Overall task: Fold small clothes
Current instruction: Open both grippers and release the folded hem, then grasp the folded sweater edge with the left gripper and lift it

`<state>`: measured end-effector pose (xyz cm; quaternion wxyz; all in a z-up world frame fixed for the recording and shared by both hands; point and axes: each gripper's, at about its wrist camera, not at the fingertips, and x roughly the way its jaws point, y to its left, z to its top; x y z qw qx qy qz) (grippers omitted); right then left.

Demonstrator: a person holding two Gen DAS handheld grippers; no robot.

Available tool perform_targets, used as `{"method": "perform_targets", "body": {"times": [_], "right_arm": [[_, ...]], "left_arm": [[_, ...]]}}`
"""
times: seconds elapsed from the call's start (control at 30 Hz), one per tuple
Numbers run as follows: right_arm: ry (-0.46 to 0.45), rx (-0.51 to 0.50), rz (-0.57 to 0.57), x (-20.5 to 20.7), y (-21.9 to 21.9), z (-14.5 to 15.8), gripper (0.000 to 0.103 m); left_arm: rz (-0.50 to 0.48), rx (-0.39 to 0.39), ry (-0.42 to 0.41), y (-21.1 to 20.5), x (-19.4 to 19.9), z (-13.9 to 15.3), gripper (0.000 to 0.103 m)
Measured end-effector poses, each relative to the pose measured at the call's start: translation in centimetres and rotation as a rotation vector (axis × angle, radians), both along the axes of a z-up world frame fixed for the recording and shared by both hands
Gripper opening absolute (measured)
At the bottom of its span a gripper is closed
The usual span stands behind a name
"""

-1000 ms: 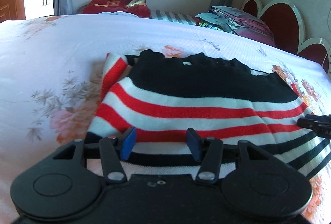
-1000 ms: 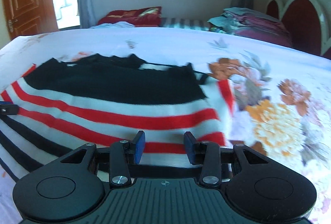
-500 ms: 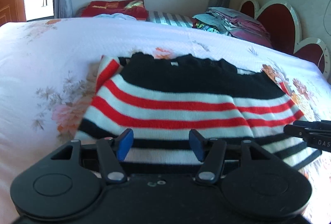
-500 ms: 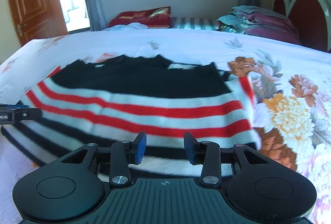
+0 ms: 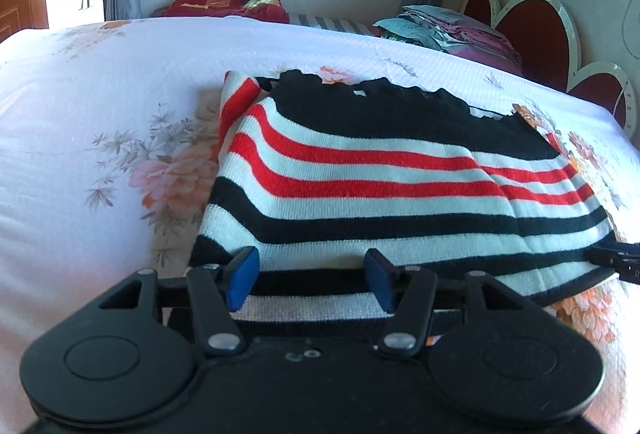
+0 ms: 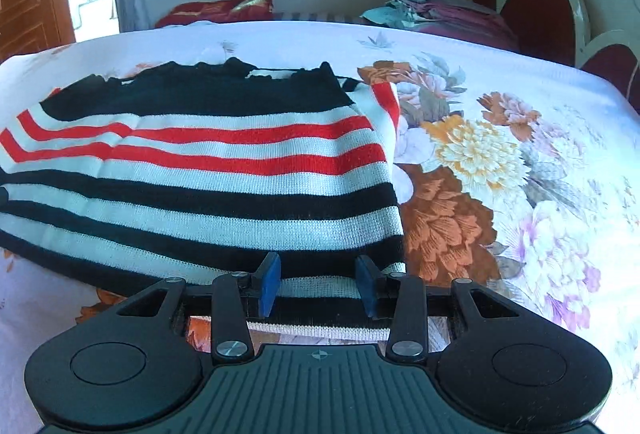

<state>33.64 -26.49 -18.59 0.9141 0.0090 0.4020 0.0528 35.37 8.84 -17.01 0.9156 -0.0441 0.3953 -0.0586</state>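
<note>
A small knitted sweater (image 5: 380,185) with black, white and red stripes lies folded flat on the bed; its black part is at the far side. It also shows in the right wrist view (image 6: 208,169). My left gripper (image 5: 312,280) is open over the sweater's near left hem, blue pads apart. My right gripper (image 6: 318,284) is open over the near right hem. The right gripper's tip (image 5: 618,260) shows at the right edge of the left wrist view.
The bed has a white floral cover (image 5: 100,121), with large printed flowers (image 6: 480,161) to the right of the sweater. Red pillows (image 5: 228,3) and a pile of folded clothes (image 5: 444,29) lie at the far side. A red headboard (image 5: 536,33) stands at the right.
Both grippers have drawn back toward the near hem, so more of the black and white stripes shows. Both stay open. The sweater lies in the same place.
</note>
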Motion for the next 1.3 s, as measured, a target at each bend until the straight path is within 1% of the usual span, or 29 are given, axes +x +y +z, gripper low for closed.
{"method": "perform_targets", "body": {"times": [0.07, 0.1, 0.13, 0.17, 0.23, 0.3, 0.37, 0.4, 0.47, 0.6, 0.7, 0.9, 0.97, 1.07, 1.13, 1.23, 1.3], "right_arm": [[-0.023, 0.031, -0.036, -0.1, -0.1, 0.8, 0.04], [-0.016, 0.032, -0.043, 0.0, -0.1, 0.7, 0.04], [0.018, 0.016, -0.028, 0.4, 0.1, 0.3, 0.04], [0.024, -0.006, -0.012, 0.4, 0.3, 0.2, 0.04], [0.007, 0.0, -0.023, 0.5, 0.3, 1.1, 0.04], [-0.011, 0.052, -0.039, 0.4, 0.1, 2.0, 0.04], [-0.011, 0.096, -0.035, 0.6, 0.3, 2.7, 0.04], [-0.013, 0.113, -0.027, 0.8, 0.6, 3.0, 0.04], [-0.023, 0.129, -0.005, 1.0, 1.4, 3.7, 0.04], [-0.041, 0.159, 0.039, 1.4, 3.5, 4.9, 0.04], [-0.041, 0.195, 0.055, 1.6, 4.8, 5.2, 0.04], [-0.041, 0.206, 0.097, 2.1, 7.1, 5.3, 0.04], [-0.037, 0.209, 0.1, 2.3, 7.5, 5.2, 0.04], [-0.027, 0.207, 0.107, 2.7, 8.0, 4.7, 0.04], [-0.021, 0.203, 0.111, 3.0, 8.4, 4.5, 0.04], [-0.018, 0.199, 0.111, 3.7, 9.0, 4.1, 0.04], [-0.019, 0.2, 0.104, 4.3, 9.3, 3.9, 0.04]], "left_arm": [[0.005, -0.016, 0.011, 0.2, 0.2, 0.2, 0.059], [0.007, -0.024, 0.015, 0.4, 0.2, 0.2, 0.059], [0.009, -0.032, 0.018, 0.5, 0.2, 0.2, 0.059], [0.011, -0.035, 0.024, 0.5, 0.2, 0.2, 0.059], [0.014, -0.037, 0.037, 0.6, 0.3, 0.5, 0.059], [0.024, -0.052, 0.052, 0.7, 0.4, 0.7, 0.062], [0.036, -0.074, 0.066, 0.8, 0.5, 1.0, 0.07], [0.045, -0.084, 0.07, 0.9, 0.5, 1.2, 0.072], [0.06, -0.098, 0.078, 0.9, 0.3, 1.6, 0.08], [0.079, -0.114, 0.099, 1.0, 0.0, 2.1, 0.083], [0.1, -0.15, 0.123, 1.3, -0.4, 2.1, 0.084], [0.158, -0.256, 0.16, 2.4, -2.1, 1.7, 0.084], [0.196, -0.321, 0.192, 3.0, -2.8, 1.1, 0.086], [0.254, -0.442, 0.213, 3.9, -3.8, -0.4, 0.087], [0.277, -0.492, 0.199, 4.3, -3.7, -1.2, 0.086], [0.307, -0.575, 0.156, 4.9, -3.0, -1.9, 0.091], [0.333, -0.61, 0.134, 5.2, -2.2, -2.4, 0.091]]}}
